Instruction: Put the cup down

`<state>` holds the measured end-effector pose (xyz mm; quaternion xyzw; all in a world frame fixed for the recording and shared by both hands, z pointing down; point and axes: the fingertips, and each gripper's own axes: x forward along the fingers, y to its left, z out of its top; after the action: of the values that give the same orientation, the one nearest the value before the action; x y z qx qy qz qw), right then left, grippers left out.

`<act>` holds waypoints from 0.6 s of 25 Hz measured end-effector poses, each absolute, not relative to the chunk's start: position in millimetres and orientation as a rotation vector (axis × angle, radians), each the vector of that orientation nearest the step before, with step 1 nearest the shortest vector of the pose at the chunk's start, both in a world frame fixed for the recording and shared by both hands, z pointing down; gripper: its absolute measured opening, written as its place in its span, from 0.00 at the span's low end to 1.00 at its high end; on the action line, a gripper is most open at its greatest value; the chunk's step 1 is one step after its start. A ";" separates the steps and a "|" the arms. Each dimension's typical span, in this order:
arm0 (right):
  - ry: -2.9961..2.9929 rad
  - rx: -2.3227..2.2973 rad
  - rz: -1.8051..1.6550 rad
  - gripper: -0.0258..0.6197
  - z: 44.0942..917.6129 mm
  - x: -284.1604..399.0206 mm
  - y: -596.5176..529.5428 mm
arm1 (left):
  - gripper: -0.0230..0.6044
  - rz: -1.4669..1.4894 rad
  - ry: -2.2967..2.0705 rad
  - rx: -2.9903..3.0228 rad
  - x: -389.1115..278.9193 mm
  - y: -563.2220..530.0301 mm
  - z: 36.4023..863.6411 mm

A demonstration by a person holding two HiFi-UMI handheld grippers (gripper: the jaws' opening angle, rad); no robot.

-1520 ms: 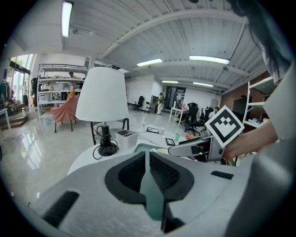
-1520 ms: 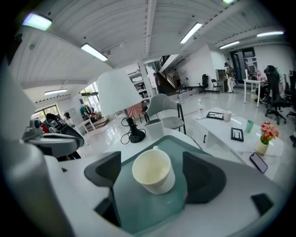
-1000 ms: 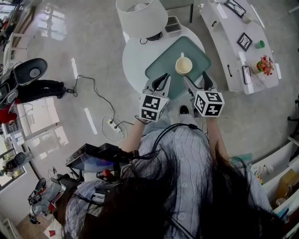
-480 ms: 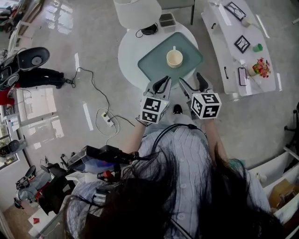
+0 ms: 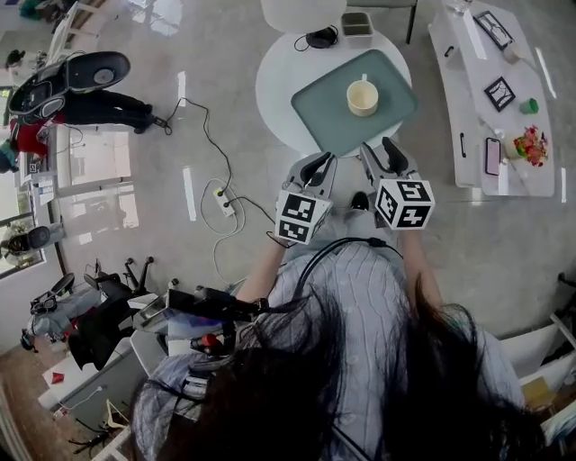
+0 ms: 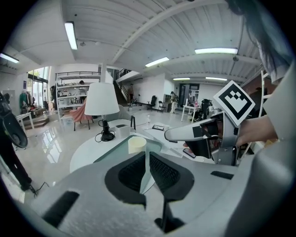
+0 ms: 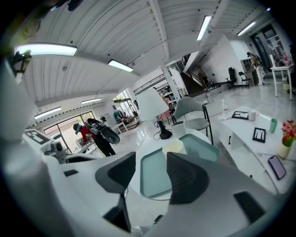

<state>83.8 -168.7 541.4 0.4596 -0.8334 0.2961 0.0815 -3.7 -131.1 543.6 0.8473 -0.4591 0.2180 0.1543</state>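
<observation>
A cream cup [image 5: 363, 96] stands upright on the green tray [image 5: 328, 122] on the round white table [image 5: 274, 81], free of both grippers. My left gripper [image 5: 317, 165] hangs near the table's front edge, short of the tray, its jaws together with nothing in them. My right gripper [image 5: 382, 153] is beside it at the tray's near corner. Its jaws have just been closing and a gap still shows between them, with nothing in it. The left gripper view shows the cup [image 6: 137, 144] ahead past the closed jaws, and in the right gripper view the cup [image 7: 175, 147] sits beyond the gap.
A white lamp [image 6: 101, 99] and a small grey box [image 5: 357, 24] stand at the table's far side. A white sideboard [image 5: 468, 81] with frames, a phone and flowers runs along the right. A power strip and cable [image 5: 220, 203] lie on the floor at left.
Both grippers have drawn back from the cup towards the person. The right gripper's jaws have narrowed. The cup has stayed on the tray.
</observation>
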 end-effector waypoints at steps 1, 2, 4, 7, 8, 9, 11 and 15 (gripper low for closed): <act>-2.495 1.364 0.891 0.38 542.7 79.7 -167.3 | 0.07 0.616 -1.327 2.407 -8.6 -128.5 544.5; -2.500 1.356 0.896 0.37 543.6 76.1 -166.4 | 0.07 0.599 -1.337 2.382 -13.0 -126.5 545.3; -2.509 1.348 0.904 0.35 544.4 72.0 -165.5 | 0.07 0.564 -1.349 2.339 -19.0 -122.7 545.4; -2.507 1.379 0.907 0.32 546.9 72.9 -164.6 | 0.07 0.572 -1.355 2.327 -25.0 -115.0 545.3; -2.502 1.396 0.906 0.30 548.3 73.9 -164.3 | 0.07 0.585 -1.355 2.329 -27.5 -112.2 546.0; -2.495 1.413 0.907 0.29 549.7 75.1 -164.0 | 0.07 0.597 -1.355 2.330 -30.0 -109.5 546.7; -2.481 1.441 0.909 0.27 551.5 77.0 -162.4 | 0.07 0.610 -1.353 2.331 -35.4 -104.2 547.9; -2.466 1.482 0.883 0.24 548.1 73.2 -156.3 | 0.07 0.602 -1.342 2.342 -48.4 -94.9 547.3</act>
<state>73.2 -156.3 548.1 0.4914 -0.8175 0.2929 0.0661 -48.4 -94.9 547.3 0.8320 -0.4765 0.2140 0.1868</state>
